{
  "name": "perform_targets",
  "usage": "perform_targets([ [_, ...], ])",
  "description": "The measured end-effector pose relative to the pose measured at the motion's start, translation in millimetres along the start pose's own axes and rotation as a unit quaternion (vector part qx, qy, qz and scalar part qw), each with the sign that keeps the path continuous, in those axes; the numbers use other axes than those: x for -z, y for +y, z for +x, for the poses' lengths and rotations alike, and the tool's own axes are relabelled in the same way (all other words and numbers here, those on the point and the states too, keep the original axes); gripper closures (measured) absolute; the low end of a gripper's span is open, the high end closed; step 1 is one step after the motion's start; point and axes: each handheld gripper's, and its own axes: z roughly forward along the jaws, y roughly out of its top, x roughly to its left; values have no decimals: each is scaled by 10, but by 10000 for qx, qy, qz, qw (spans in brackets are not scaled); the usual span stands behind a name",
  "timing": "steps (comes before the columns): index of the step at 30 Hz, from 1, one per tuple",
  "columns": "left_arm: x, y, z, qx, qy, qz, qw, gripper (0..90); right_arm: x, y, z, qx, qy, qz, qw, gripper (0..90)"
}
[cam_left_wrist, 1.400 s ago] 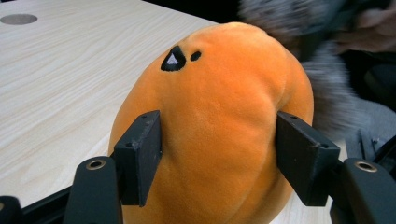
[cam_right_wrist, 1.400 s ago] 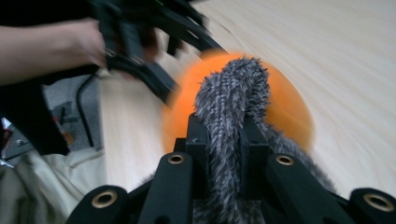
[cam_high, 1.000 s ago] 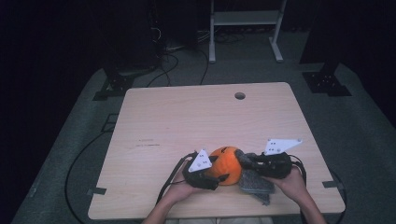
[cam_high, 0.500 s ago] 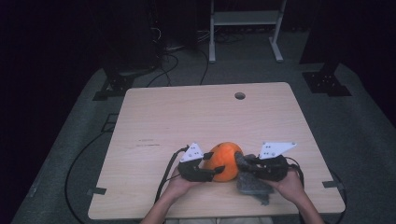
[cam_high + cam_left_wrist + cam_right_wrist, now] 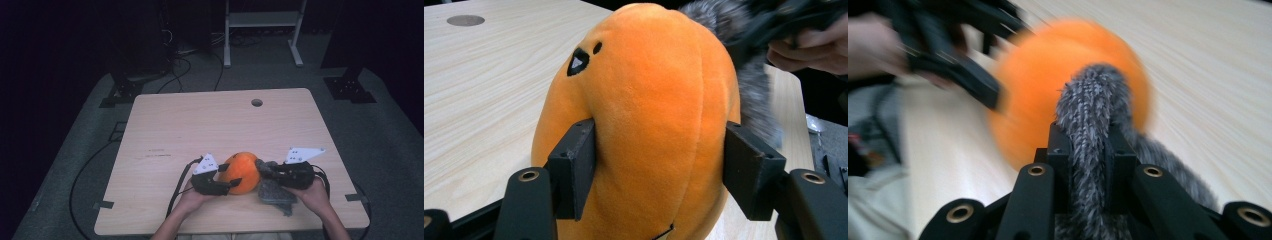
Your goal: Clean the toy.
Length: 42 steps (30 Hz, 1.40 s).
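Observation:
An orange plush ball (image 5: 243,172) (image 5: 649,115) with a small black face rests on the wooden table (image 5: 200,130) near its front edge. My left gripper (image 5: 231,176) (image 5: 659,170) holds it from the left. Its jaws have just been closing, and both pads (image 5: 574,170) now dent the plush's sides. My right gripper (image 5: 265,168) (image 5: 1088,150) comes in from the right and is shut on a grey furry piece (image 5: 1088,115) that touches the plush. More grey fur (image 5: 276,192) lies on the table below that gripper. The right gripper view is blurred.
The person's hands (image 5: 315,195) reach in from the table's front edge. A round cable hole (image 5: 257,102) sits near the far edge. Cables (image 5: 175,192) trail off the front left. A white rack's legs (image 5: 260,30) and dark stands are on the floor beyond.
My left gripper has shifted slightly to the left and its jaws have drawn in on the orange plush. The plush and my right gripper have hardly moved.

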Motion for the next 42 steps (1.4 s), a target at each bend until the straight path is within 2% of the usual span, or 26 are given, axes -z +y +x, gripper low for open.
perform_targets([
  [3, -2, 2, -4, -85, 36, 55, 9999, 271, -58, 88, 124, 260, 150, -59, 9995, 770],
  [4, -5, -6, -12, -171, 46, 63, 9998, 232, -74, 86, 127, 235, 183, -77, 9995, 770],
  [6, -30, -6, -42, -303, 96, 131, 9994, 211, -82, 89, 140, 223, 186, -88, 9995, 769],
  [8, -68, 22, -128, -624, 216, 278, 9974, 229, -94, 134, 212, 255, 146, -73, 9995, 769],
  [10, -68, 58, -226, -1049, 412, 397, 9928, 302, -116, 199, 316, 455, 120, -37, 9989, 770],
  [11, -50, 70, -241, -1095, 442, 382, 9923, 339, -115, 229, 350, 571, 14, 18, 9984, 771],
  [12, -19, 78, -231, -1029, 418, 313, 9933, 370, -99, 245, 346, 594, -44, 17, 9982, 771],
  [13, 21, 88, -212, -988, 369, 265, 9941, 392, -71, 241, 308, 534, -53, -31, 9986, 772],
  [15, 64, 105, -196, -1031, 331, 280, 9937, 402, -7, 194, 196, 320, -128, -122, 9993, 772],
  [16, 128, 145, -187, -1108, 237, 331, 9930, 402, 15, 165, 156, 263, -260, -76, 9993, 772],
  [17, 148, 161, -192, -1118, 192, 343, 9930, 401, 17, 142, 135, 307, -374, 48, 9988, 772],
  [18, 149, 174, -199, -1104, 152, 379, 9931, 398, 11, 127, 136, 307, -344, 80, 9989, 772],
  [19, 137, 184, -211, -1158, 151, 494, 9919, 391, -1, 132, 167, 312, -262, 72, 9991, 772],
  [22, 86, 187, -297, -1469, 205, 711, 9864, 382, -78, 240, 395, 797, -109, 157, 9966, 769],
  [24, 75, 181, -334, -1632, 220, 781, 9832, 378, -119, 298, 518, 977, -13, 193, 9950, 769],
  [26, 76, 177, -338, -1658, 223, 787, 9828, 378, -131, 311, 547, 1064, -21, 217, 9941, 770],
  [27, 72, 161, -318, -1570, 200, 712, 9848, 379, -121, 305, 512, 1016, -76, 227, 9945, 772],
  [29, 57, 139, -294, -1488, 175, 662, 9865, 378, -86, 261, 375, 791, -161, 205, 9965, 773],
  [31, 34, 128, -298, -1470, 132, 631, 9870, 372, -36, 188, 226, 553, -320, 265, 9976, 773],
  [33, -1, 128, -320, -1497, 119, 650, 9865, 361, 2, 145, 163, 441, -346, 336, 9979, 773],
  [35, -23, 124, -333, -1491, 100, 644, 9867, 342, 8, 148, 188, 443, -301, 338, 9980, 772],
  [36, -44, 116, -346, -1490, 51, 653, 9867, 331, -26, 202, 328, 657, 29, 295, 9974, 768],
  [38, -75, 75, -391, -1630, 26, 660, 9844, 323, -99, 249, 463, 863, 188, 308, 9956, 766],
  [39, -73, 65, -402, -1675, 50, 694, 9834, 323, -144, 268, 519, 991, 189, 410, 9941, 766],
  [40, -64, 59, -401, -1668, 64, 679, 9836, 323, -169, 278, 539, 1096, 172, 460, 9928, 766],
  [42, -49, 53, -382, -1591, 45, 624, 9853, 333, -155, 283, 493, 973, 149, 373, 9944, 769],
])
